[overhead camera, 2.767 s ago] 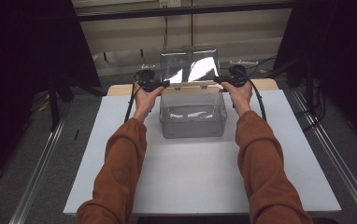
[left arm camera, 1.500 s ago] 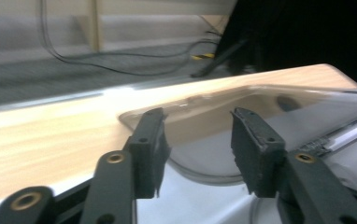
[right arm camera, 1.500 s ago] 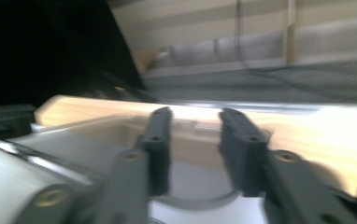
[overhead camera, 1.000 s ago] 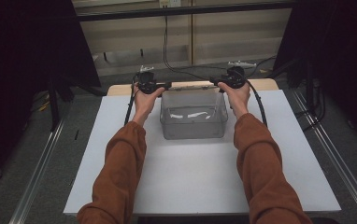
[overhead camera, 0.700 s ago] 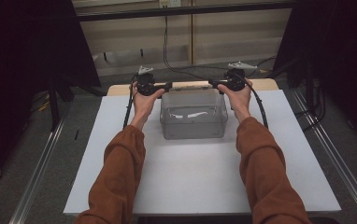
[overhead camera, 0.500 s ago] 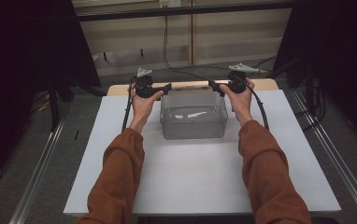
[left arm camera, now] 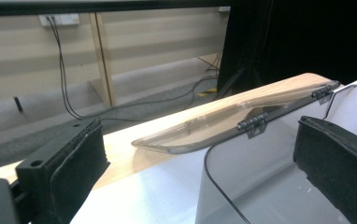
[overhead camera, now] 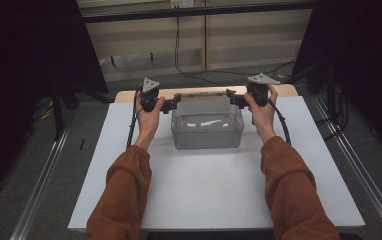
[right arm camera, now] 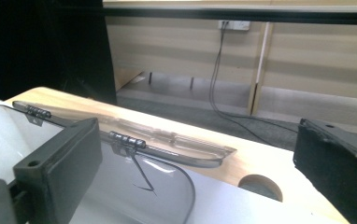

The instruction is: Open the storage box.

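A clear plastic box stands at the far middle of the white tabletop. Its hinged lid lies folded back flat behind it on the wooden strip. My left gripper hovers at the box's far left corner and my right gripper at its far right corner. Both point inward at the lid's ends. Both pairs of jaws have just been opening and stand wide, pressing on nothing. The left gripper view shows the lid and box rim ahead of the left gripper. From the right gripper, the lid lies ahead.
A wooden strip runs along the table's far edge, with a round hole in it. Cables trail over the floor behind. Metal rails flank both sides of the table, and dark curtains hang left and right.
The lid stood upright between the grippers, then went down flat behind the box. Since then both hands have drawn outward from it and the jaws have opened.
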Motion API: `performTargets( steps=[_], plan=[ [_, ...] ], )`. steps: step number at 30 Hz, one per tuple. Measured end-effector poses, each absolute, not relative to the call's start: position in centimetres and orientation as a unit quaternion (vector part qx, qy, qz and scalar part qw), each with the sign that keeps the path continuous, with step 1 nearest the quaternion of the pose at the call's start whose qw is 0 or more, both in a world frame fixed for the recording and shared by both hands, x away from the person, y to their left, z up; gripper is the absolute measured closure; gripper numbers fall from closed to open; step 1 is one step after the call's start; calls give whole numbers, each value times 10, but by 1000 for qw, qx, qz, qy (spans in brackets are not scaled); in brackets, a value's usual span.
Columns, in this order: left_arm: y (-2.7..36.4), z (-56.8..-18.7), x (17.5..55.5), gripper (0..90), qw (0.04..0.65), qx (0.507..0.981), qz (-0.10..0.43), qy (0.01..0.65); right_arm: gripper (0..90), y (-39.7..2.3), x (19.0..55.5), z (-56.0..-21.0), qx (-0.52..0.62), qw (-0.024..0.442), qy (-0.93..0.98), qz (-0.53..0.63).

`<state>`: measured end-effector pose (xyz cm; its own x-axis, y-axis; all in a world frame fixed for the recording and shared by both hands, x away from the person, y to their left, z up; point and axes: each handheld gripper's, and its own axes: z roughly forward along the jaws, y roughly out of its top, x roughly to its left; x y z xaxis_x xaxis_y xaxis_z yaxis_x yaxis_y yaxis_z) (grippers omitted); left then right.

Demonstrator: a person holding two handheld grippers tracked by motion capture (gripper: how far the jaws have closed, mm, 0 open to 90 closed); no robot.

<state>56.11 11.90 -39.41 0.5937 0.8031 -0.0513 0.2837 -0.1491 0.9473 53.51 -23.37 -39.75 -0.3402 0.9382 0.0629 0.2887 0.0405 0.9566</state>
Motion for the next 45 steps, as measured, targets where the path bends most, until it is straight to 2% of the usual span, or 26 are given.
performTargets(
  steps=[11, 21, 45],
  plan=[
    [120, -390, 540, 24, 551, 710, 252, 359, 4, -236, 513, -395, 472, 334, 637, 511],
    [132, -390, 522, 24, 567, 689, 262, 367, 5, -236, 495, -393, 455, 361, 629, 516],
    [152, -402, 479, 29, 567, 686, 281, 360, 1, -234, 448, -400, 440, 384, 628, 515]
  ],
)
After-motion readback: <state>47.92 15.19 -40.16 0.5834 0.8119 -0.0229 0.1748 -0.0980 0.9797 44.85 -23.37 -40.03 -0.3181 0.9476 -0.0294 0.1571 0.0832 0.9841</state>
